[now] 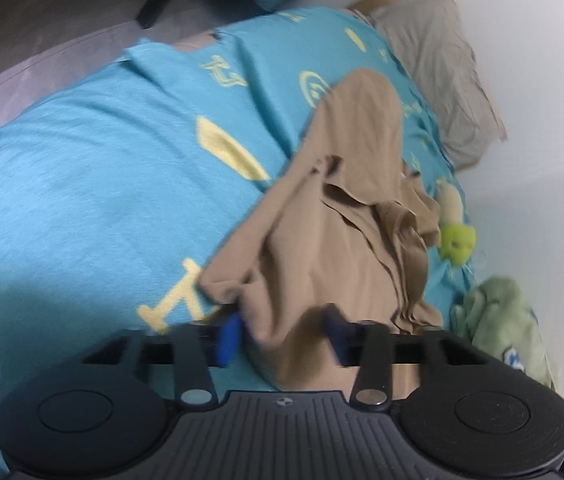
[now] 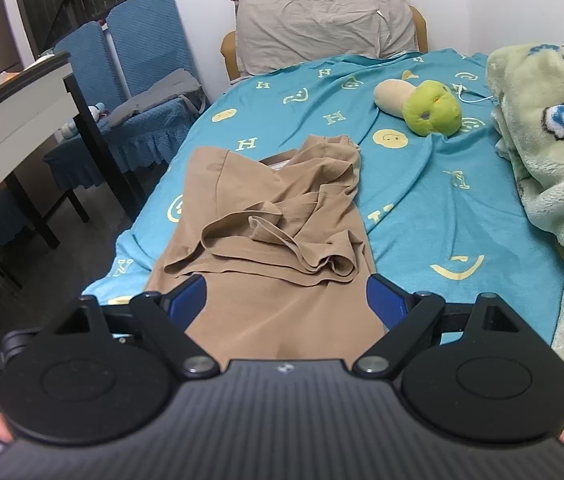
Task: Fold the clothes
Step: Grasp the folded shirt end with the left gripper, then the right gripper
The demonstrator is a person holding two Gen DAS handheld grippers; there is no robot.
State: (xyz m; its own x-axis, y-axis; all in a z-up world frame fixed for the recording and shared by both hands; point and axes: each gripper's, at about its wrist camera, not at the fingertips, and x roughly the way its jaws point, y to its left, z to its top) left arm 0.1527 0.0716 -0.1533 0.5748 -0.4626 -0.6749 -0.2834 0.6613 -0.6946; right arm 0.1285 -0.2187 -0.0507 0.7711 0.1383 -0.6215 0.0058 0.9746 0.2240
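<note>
Your left gripper (image 1: 282,332) has its jaws spread, the blue pads on either side of the near edge of the tan garment (image 1: 342,216); cloth hangs between them, but that view is blurred and you cannot tell whether either pad touches it. Your right gripper (image 2: 287,300) also has its jaws spread wide, one blue pad at each side of the garment's near end, with the cloth running flat between them and not pinched.

The tan garment (image 2: 270,216) lies lengthwise on the bed, on the blue sheet (image 2: 422,208) printed with yellow letters and smiling faces. Its near part is smooth, while the middle is bunched into loose folds, and the far end lies flatter toward the left edge of the bed.

Beyond the garment, a green and cream soft toy (image 2: 422,106) rests on the sheet, well apart from the cloth. A pale green fleece blanket (image 2: 554,140) is heaped along the right side of the bed. A grey pillow (image 2: 322,28) leans at the head of the bed against the white wall. Left of the bed stand blue-covered chairs (image 2: 138,72) and a dark-legged table (image 2: 22,120)
</note>
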